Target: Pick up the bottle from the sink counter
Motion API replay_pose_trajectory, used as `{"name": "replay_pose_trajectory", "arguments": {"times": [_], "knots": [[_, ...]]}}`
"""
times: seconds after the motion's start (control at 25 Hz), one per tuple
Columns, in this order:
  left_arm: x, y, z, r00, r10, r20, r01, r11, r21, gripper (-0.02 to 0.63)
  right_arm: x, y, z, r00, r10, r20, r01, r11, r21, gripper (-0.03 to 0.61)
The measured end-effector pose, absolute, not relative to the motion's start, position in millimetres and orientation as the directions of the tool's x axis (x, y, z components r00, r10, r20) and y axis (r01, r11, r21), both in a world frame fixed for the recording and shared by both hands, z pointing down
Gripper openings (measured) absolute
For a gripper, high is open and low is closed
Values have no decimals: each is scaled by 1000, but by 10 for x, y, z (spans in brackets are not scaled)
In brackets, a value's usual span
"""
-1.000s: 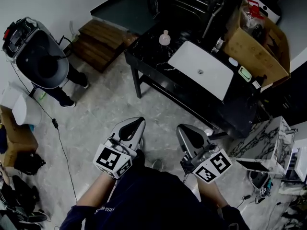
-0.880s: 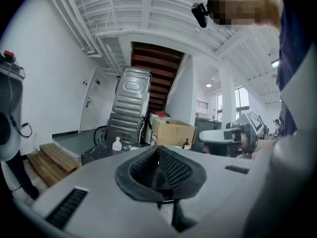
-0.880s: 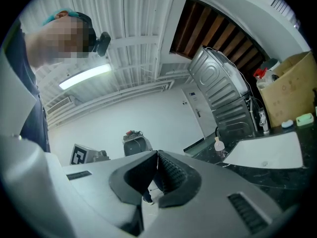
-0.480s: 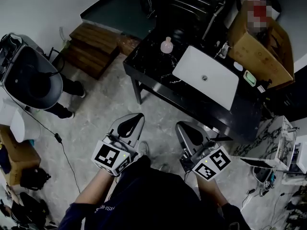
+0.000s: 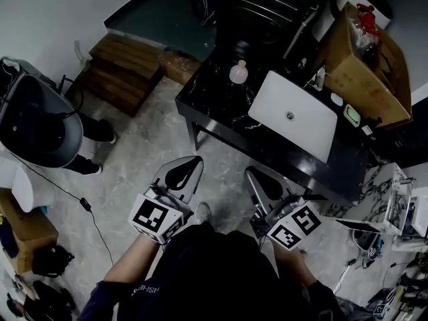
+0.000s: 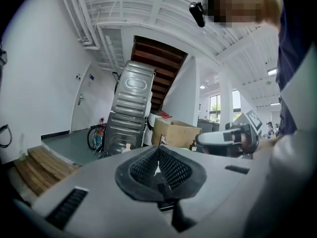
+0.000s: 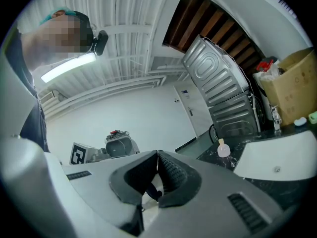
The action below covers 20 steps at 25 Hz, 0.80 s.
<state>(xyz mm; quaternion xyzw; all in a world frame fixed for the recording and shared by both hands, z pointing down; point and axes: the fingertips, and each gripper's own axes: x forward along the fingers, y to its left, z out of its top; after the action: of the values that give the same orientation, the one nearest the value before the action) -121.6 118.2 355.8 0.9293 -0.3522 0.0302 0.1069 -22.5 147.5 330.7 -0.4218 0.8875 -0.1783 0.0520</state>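
Note:
A small pink bottle [image 5: 238, 73] with a pale cap stands on the black marbled sink counter [image 5: 221, 95], left of the white rectangular basin [image 5: 293, 114]. The right gripper view shows the bottle [image 7: 223, 148] far ahead at the right. My left gripper [image 5: 196, 160] and right gripper [image 5: 249, 172] are held side by side close to my body, over the floor and well short of the counter. The jaws of both are shut with nothing between them. In the left gripper view only the tip of the bottle [image 6: 128, 146] peeps over the jaws.
A cardboard box [image 5: 364, 65] of oddments sits at the counter's far right. Wooden steps [image 5: 124, 72] lie left of the counter. A grey machine [image 5: 33, 122] stands on the floor at the left, a cable [image 5: 87, 206] trailing from it. A marbled block [image 5: 381, 199] stands at the right.
The view has shifted towards the counter: the counter and bottle sit a little lower and further right in the head view. Both grippers keep their place, shut.

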Motion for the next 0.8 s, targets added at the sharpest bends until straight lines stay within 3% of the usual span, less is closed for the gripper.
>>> {"name": "replay_pose_trajectory", "arguments": {"times": [0.8], "knots": [[-1077, 415, 3680, 763, -629, 152, -647, -742, 177, 8, -58, 696, 3433, -607, -792, 69, -747, 539, -388, 26]]}}
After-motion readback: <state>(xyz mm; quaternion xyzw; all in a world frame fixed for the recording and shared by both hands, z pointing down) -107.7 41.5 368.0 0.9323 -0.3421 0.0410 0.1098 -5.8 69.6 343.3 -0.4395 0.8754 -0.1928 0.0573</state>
